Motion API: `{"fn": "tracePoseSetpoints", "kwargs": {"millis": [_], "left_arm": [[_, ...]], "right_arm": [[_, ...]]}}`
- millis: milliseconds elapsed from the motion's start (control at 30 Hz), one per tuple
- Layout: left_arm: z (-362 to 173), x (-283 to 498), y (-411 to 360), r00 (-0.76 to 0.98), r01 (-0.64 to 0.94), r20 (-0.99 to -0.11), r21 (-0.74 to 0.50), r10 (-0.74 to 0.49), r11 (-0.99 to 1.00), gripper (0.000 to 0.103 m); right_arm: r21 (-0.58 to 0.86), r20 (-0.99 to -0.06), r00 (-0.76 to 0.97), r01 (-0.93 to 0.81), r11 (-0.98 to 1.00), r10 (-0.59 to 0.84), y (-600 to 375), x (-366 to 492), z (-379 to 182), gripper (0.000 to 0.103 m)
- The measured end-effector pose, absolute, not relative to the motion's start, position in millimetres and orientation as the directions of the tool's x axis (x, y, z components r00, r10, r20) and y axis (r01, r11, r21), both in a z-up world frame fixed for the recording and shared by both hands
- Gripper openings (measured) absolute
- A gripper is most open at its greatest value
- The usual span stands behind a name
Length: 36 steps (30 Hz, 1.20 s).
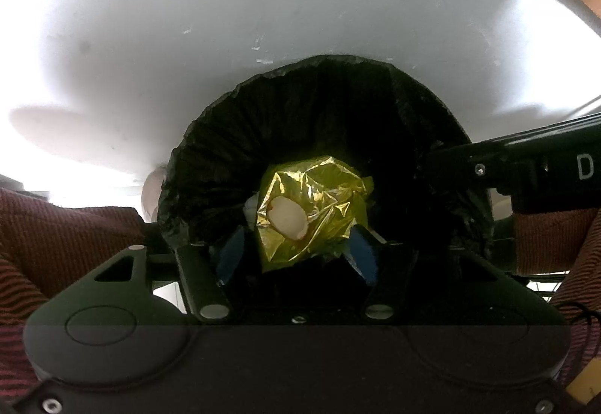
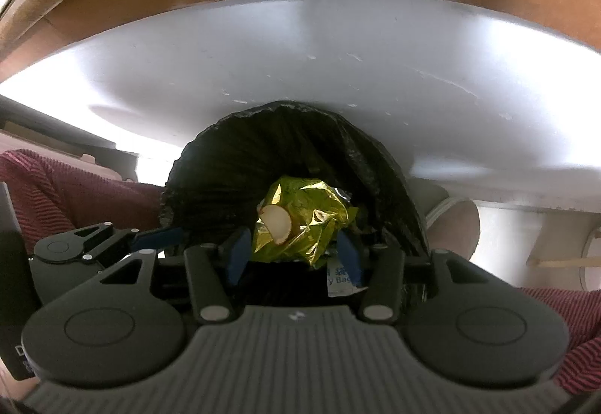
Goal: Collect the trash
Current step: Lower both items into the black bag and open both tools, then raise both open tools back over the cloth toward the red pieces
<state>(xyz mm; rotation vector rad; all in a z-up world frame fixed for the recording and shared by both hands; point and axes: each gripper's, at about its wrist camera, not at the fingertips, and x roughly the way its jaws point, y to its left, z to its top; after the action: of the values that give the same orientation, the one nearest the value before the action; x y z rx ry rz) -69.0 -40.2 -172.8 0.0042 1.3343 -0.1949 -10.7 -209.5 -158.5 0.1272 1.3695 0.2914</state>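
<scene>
Two grippers, both pointed into the same black trash bag (image 1: 326,136). The left gripper (image 1: 296,252) has its blue pads (image 1: 362,256) spread apart with a crumpled gold foil wrapper (image 1: 319,211) sitting between them; can't tell if the pads actually touch it. The right gripper (image 2: 293,256) is spread about the same, the wrapper between its pads too, plus a white printed packet (image 2: 342,280) by its right finger. The wrapper sits in the bag's mouth, with a pale rounded bit showing on it. Behind the bag is a white desk (image 2: 300,68), and red striped sleeves (image 1: 64,226) show on both sides.
</scene>
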Motion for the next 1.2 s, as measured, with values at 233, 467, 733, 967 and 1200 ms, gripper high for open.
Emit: {"fn": "tracePoseSetpoints", "kwargs": {"millis": [233, 467, 733, 967, 1200], "left_arm": [[-153, -70, -41, 0.265, 0.156, -0.954, -0.101, -0.14, 0.983, 0.068], [-112, -75, -39, 0.347, 0.191, -0.922, -0.111, -0.173, 0.975, 0.071], [-25, -88, -20, 0.554, 0.323, -0.788, -0.093, -0.268, 0.942, 0.076], [34, -74, 3, 0.722, 0.309, -0.642, -0.036, -0.258, 0.951, 0.079], [69, -32, 29, 0.832, 0.177, -0.531, -0.023, -0.162, 0.984, 0.087]], "right_arm": [[0.264, -0.936, 0.204, -0.137, 0.955, 0.288, -213, -12, -146, 0.069], [0.291, -0.914, 0.229, -0.206, 0.934, 0.335, -219, -17, -115, 0.077], [0.273, -0.861, 0.293, -0.423, 0.864, 0.415, -223, -28, -39, 0.084], [0.3, -0.743, 0.431, -0.47, 0.83, 0.512, -239, -19, 21, 0.088], [0.249, -0.644, 0.595, -0.431, 0.867, 0.48, -240, 16, 51, 0.088]]}}
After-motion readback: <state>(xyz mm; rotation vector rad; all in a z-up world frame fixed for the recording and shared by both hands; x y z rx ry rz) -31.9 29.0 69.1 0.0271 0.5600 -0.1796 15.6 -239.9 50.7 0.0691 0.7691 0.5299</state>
